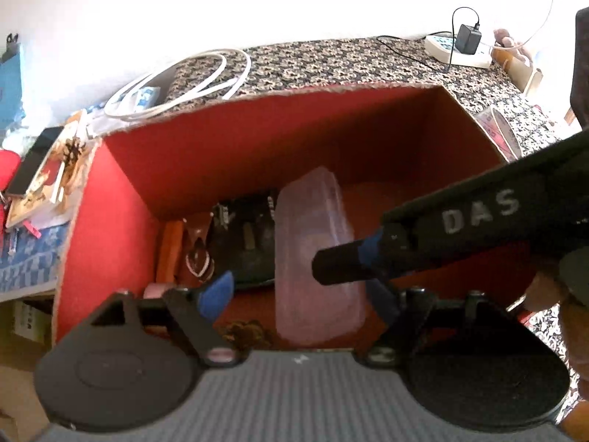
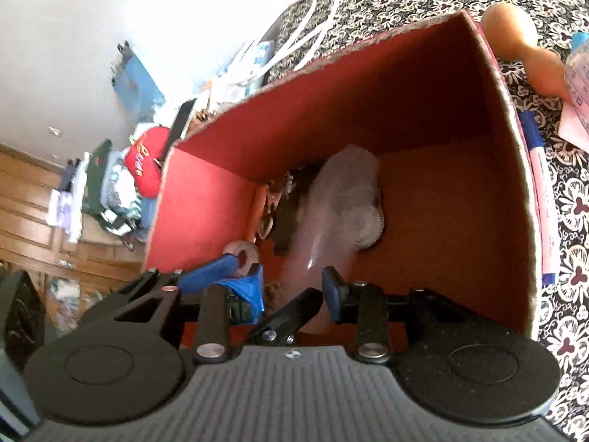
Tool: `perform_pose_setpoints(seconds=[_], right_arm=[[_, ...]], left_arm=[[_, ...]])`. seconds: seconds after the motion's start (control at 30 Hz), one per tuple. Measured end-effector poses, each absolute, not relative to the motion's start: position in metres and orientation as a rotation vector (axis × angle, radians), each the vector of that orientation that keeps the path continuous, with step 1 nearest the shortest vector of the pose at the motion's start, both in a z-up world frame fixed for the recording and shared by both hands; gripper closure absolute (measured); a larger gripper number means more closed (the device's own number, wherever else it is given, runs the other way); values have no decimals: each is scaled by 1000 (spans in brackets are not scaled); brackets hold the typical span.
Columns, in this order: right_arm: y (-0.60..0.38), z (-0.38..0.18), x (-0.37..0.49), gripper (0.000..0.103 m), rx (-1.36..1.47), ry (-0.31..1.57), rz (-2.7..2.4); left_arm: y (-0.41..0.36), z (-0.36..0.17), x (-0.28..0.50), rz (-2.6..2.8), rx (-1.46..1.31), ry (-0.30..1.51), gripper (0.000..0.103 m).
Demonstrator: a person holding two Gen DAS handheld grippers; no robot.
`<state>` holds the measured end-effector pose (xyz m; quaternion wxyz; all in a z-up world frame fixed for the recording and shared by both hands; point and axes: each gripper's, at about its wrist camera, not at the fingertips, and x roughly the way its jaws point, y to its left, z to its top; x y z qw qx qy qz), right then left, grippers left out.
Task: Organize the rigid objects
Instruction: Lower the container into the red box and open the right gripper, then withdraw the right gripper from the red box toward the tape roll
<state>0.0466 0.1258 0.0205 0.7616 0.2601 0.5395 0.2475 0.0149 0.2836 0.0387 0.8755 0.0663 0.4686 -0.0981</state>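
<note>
Translucent pink plastic case (image 1: 316, 258) stands inside red cardboard box (image 1: 294, 129), between spread left gripper (image 1: 298, 294) fingers; right gripper (image 2: 294, 283) spread too. Wooden peg (image 2: 522, 51) remains outside.

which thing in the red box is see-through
The clear plastic case lying along the middle of the red box. The black item and orange piece beside it are opaque.

red open cardboard box (image 1: 206, 154) on patterned-cloth counter (image 1: 331, 60) | clear plastic lidded container (image 1: 316, 254) in box, mid-floor | black object (image 1: 244, 243) just left of it | coiled white cable (image 1: 191, 84) behind box, left | white power strip (image 1: 460, 49) behind, right | blue marker pen (image 2: 539, 199) outside right wall
</note>
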Motion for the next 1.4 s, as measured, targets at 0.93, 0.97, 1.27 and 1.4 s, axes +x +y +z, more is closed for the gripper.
perform_pose_setpoints(seconds=[0.93, 0.97, 1.27, 1.4], right_arm=[[116, 44, 7, 84, 522, 1032, 406], [115, 45, 5, 84, 519, 1027, 404], [104, 53, -16, 83, 525, 965, 425], [99, 63, -22, 81, 511, 970, 360]], left_arm=[[289, 56, 2, -165, 168, 917, 17], [290, 57, 2, -165, 167, 915, 17], [288, 69, -12, -167, 171, 881, 16], [281, 76, -20, -166, 171, 867, 16]])
